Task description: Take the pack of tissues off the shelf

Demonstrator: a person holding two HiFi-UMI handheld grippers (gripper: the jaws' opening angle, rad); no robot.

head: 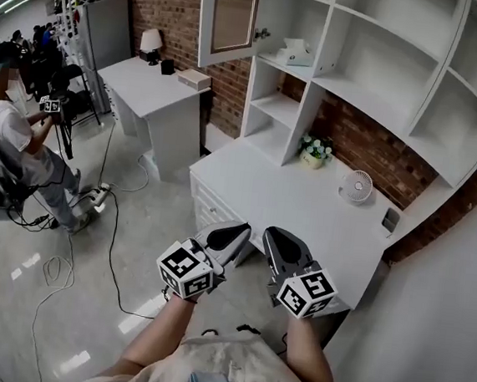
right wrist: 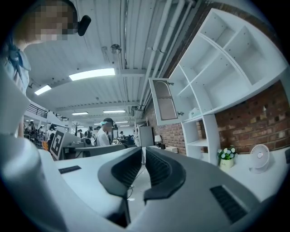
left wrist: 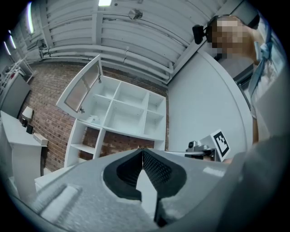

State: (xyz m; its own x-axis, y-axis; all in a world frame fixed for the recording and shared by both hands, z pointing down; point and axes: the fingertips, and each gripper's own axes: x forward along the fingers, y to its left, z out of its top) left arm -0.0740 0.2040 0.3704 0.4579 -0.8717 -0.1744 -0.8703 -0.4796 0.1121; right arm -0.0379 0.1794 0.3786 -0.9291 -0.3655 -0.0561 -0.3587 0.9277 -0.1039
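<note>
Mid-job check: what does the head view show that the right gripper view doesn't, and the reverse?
Head view only: the desk's whole top, its drawers, and both forearms behind the left hand-held gripper.
Right gripper view only: the ceiling lights and the right hand-held gripper seen along its jaws, which are together with nothing between them.
Both: the tissues on the shelf beside the open door, plus the plant and fan on the desk.

Bright ceiling lights [right wrist: 93, 74] overhead; fisheye edges warp, darken.
</note>
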